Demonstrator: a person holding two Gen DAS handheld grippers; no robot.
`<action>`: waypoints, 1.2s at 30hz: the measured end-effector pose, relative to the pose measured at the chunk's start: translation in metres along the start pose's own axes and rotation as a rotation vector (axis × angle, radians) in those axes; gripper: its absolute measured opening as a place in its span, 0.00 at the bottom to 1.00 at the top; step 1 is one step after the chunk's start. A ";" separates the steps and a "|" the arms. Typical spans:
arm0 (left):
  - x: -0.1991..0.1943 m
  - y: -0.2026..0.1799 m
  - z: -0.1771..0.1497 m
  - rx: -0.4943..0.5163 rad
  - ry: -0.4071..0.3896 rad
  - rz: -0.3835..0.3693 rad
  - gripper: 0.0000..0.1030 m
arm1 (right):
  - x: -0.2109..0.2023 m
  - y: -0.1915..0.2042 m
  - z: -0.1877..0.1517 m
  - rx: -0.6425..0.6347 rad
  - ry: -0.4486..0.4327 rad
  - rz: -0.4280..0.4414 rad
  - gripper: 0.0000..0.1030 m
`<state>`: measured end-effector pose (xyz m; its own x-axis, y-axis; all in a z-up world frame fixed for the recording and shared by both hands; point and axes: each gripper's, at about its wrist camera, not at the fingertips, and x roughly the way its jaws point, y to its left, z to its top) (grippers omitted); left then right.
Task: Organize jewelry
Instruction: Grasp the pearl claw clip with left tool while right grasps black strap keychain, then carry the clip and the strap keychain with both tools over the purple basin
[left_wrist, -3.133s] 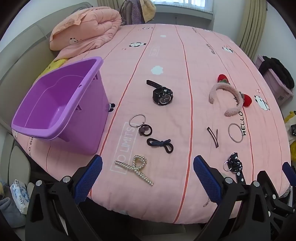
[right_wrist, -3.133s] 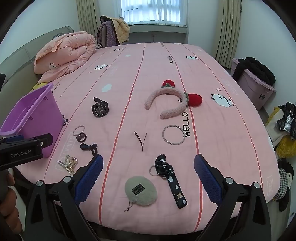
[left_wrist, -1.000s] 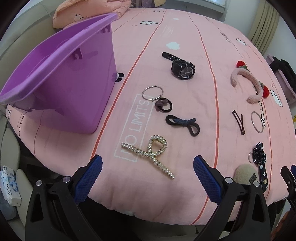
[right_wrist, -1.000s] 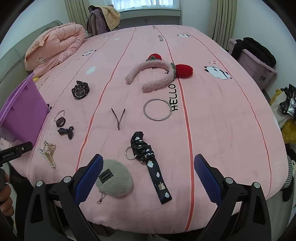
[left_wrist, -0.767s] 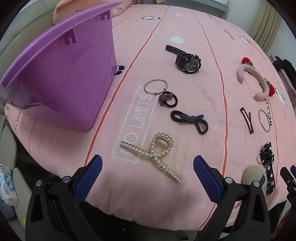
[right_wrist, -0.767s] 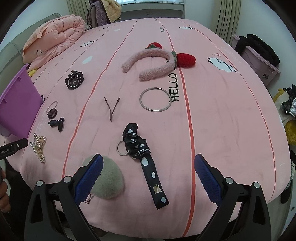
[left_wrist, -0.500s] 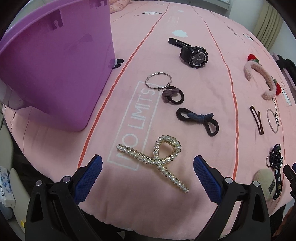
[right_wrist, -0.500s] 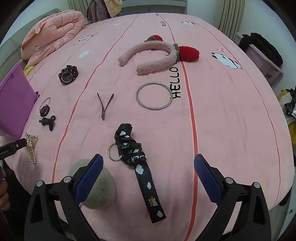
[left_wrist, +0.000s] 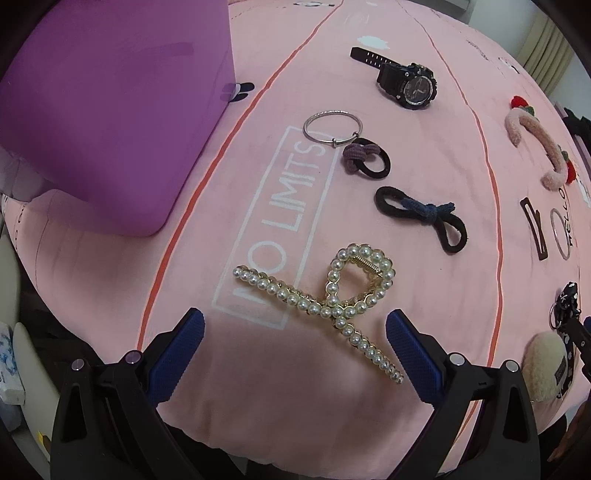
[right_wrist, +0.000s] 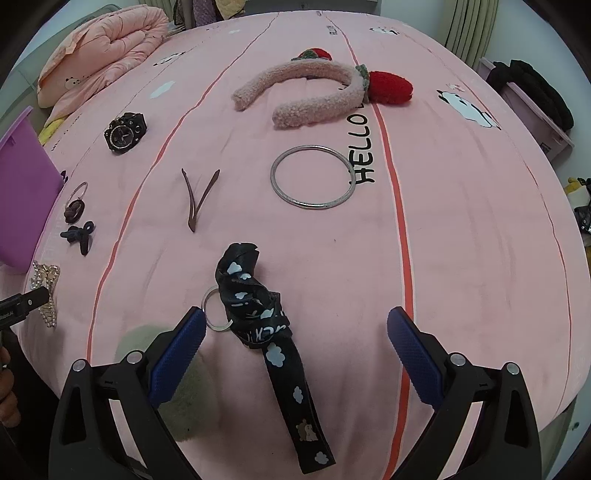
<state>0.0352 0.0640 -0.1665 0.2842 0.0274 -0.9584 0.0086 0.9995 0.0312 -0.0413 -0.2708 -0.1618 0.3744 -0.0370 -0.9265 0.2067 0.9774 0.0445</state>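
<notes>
Jewelry lies scattered across a pink bedspread (right_wrist: 461, 229), with a pearl hair claw (left_wrist: 332, 299) nearest the left gripper (left_wrist: 295, 336) and a black cloud-print lanyard (right_wrist: 266, 317) with a key ring between the blue pads of the right gripper (right_wrist: 295, 332). Both grippers are spread wide and hold nothing. A purple bin (left_wrist: 110, 110) is cut off at the left view's top and left edges, so its inside cannot be seen; in the right view only its corner shows. A grey-beige plush pouch (right_wrist: 192, 398) is mostly hidden behind the right gripper's left finger. Printed on the spread are "NO LIMITS" beside the claw and "HELLO" by a silver bangle (right_wrist: 312, 177); the label on the left tool's body reads only in part. A black watch (left_wrist: 406, 83), two hair ties, a thin bracelet, a brown clip and a strawberry headband (right_wrist: 314, 92) lie farther back. Compared with half a second ago, both cameras sit closer: the claw and lanyard loom larger, and the bin's rim has left the left view.
</notes>
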 end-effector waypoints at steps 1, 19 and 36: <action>0.003 0.000 0.000 -0.007 0.007 0.002 0.94 | 0.002 -0.001 0.000 -0.001 0.006 -0.001 0.91; 0.040 -0.010 0.011 -0.024 0.007 0.060 0.95 | 0.029 0.004 0.004 -0.044 0.051 -0.031 0.89; 0.011 -0.028 0.012 0.041 -0.047 -0.004 0.41 | 0.007 0.015 0.002 -0.079 -0.023 0.010 0.26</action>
<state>0.0497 0.0359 -0.1742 0.3284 0.0218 -0.9443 0.0489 0.9980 0.0401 -0.0338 -0.2573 -0.1672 0.3968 -0.0308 -0.9174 0.1310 0.9911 0.0234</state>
